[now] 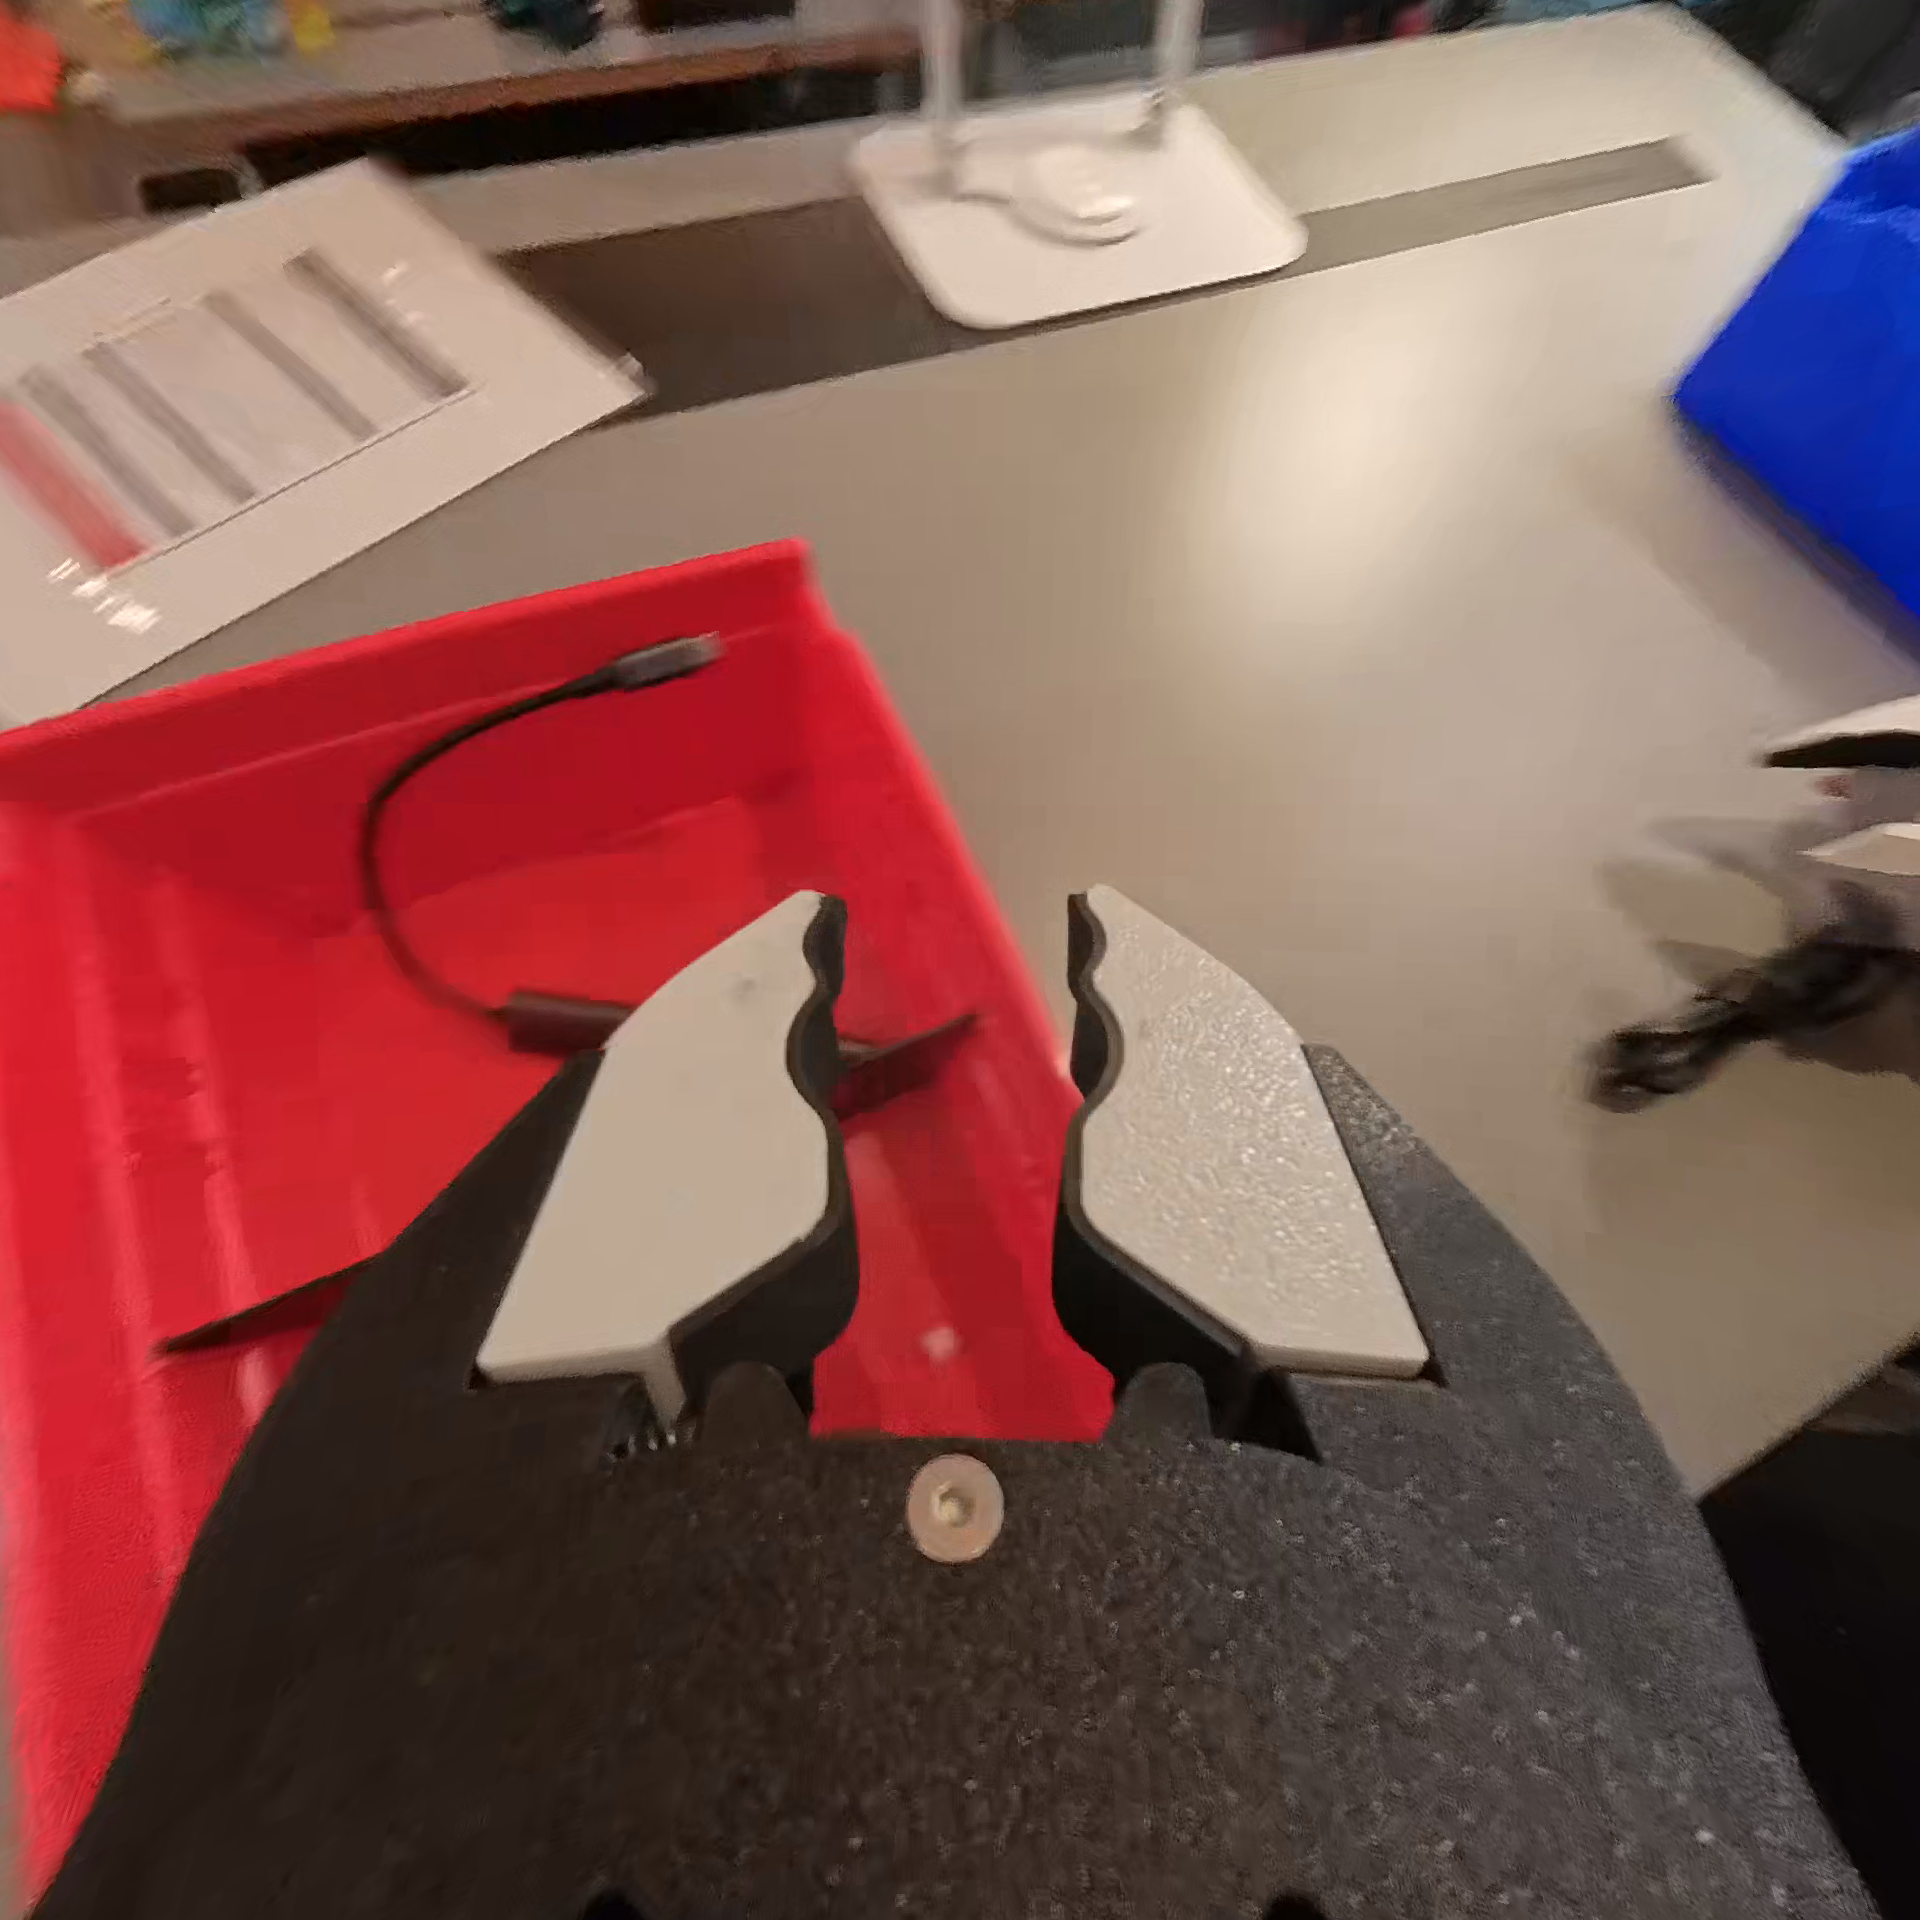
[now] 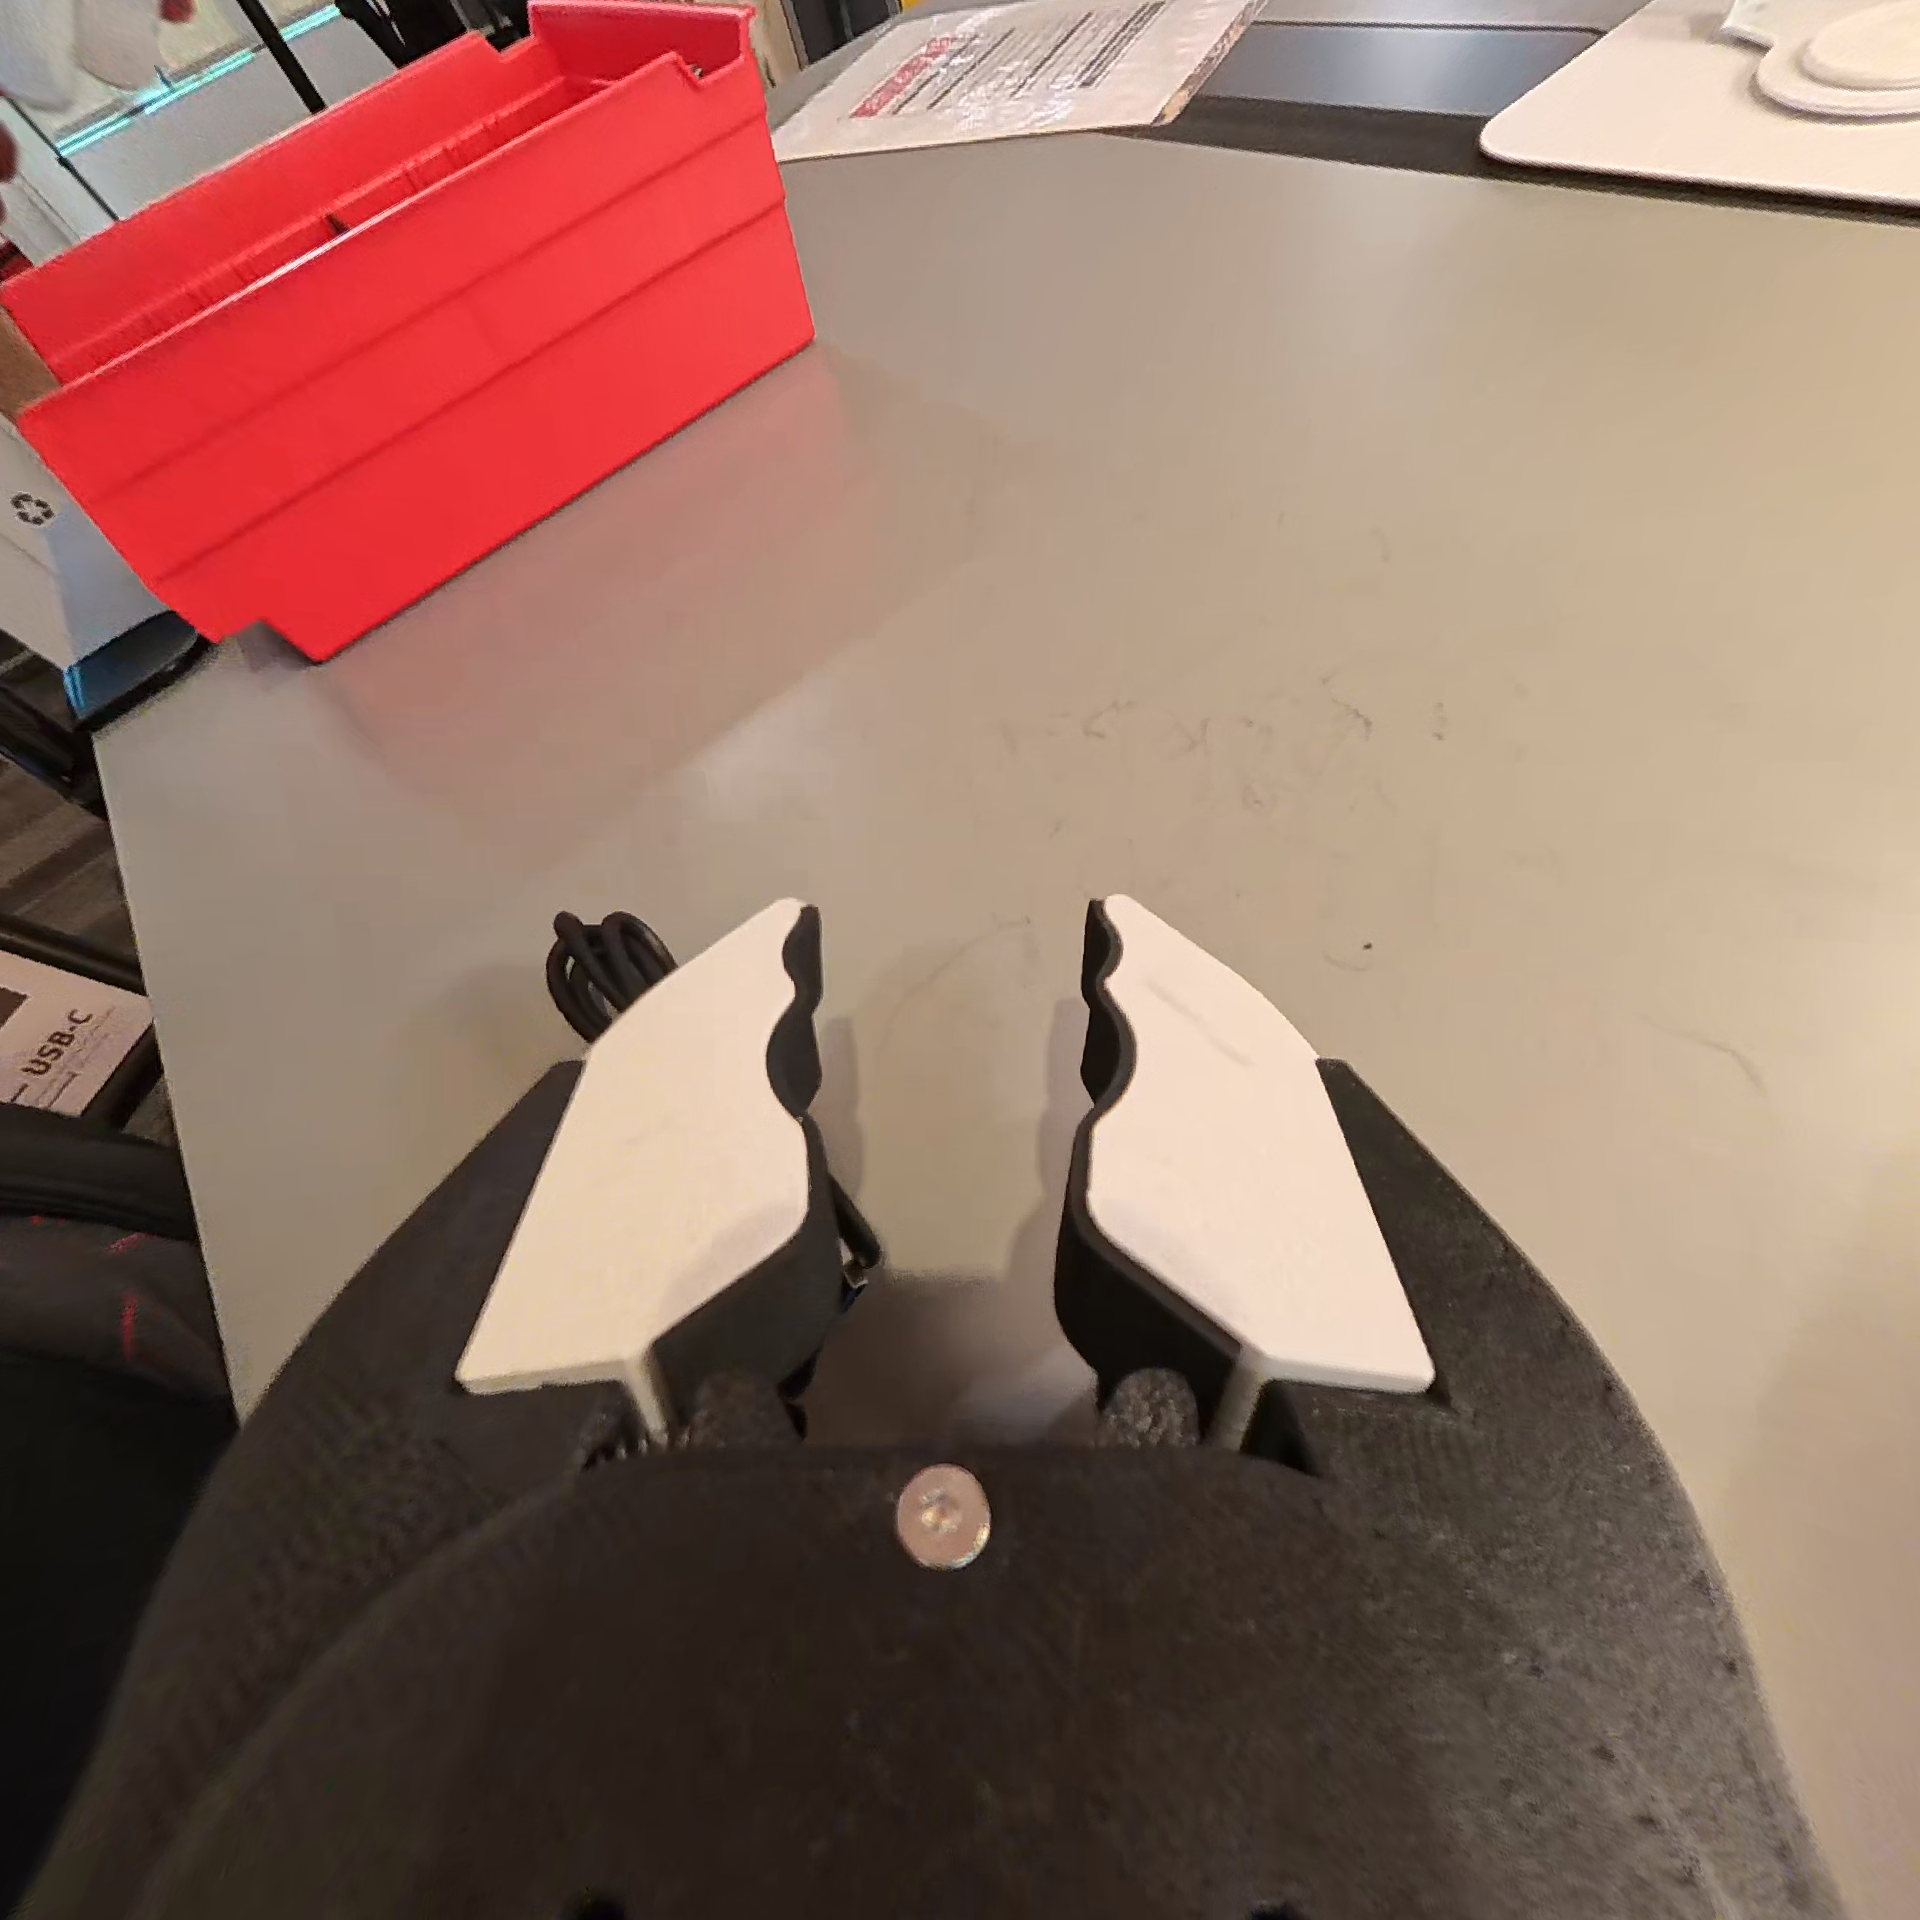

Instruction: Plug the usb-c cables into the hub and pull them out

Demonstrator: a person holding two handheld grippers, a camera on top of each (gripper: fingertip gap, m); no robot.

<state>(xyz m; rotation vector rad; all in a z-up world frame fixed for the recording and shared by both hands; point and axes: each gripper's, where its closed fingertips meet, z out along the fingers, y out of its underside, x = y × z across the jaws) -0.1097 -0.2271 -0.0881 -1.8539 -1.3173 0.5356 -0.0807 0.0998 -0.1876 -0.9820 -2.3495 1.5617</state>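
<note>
grey table (image 2: 1247,520), red bin (image 2: 436,343) at its edge, left gripper (image 1: 956,914) and right gripper (image 2: 951,920) agape, empty

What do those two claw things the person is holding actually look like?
Both look alike. The left gripper and right gripper each have a rough, grainy black body with a silver screw in the middle, and two pale grey-white fingers whose inner edges are black and wavy.

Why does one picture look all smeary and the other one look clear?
Left wrist view: motion blur smears the paper, the blue bin and the far cable; the tool itself stays sharp. Right wrist view: mostly crisp, with a soft red reflection of the red bin on the shiny table, and curved edges from the wide lens.
</note>
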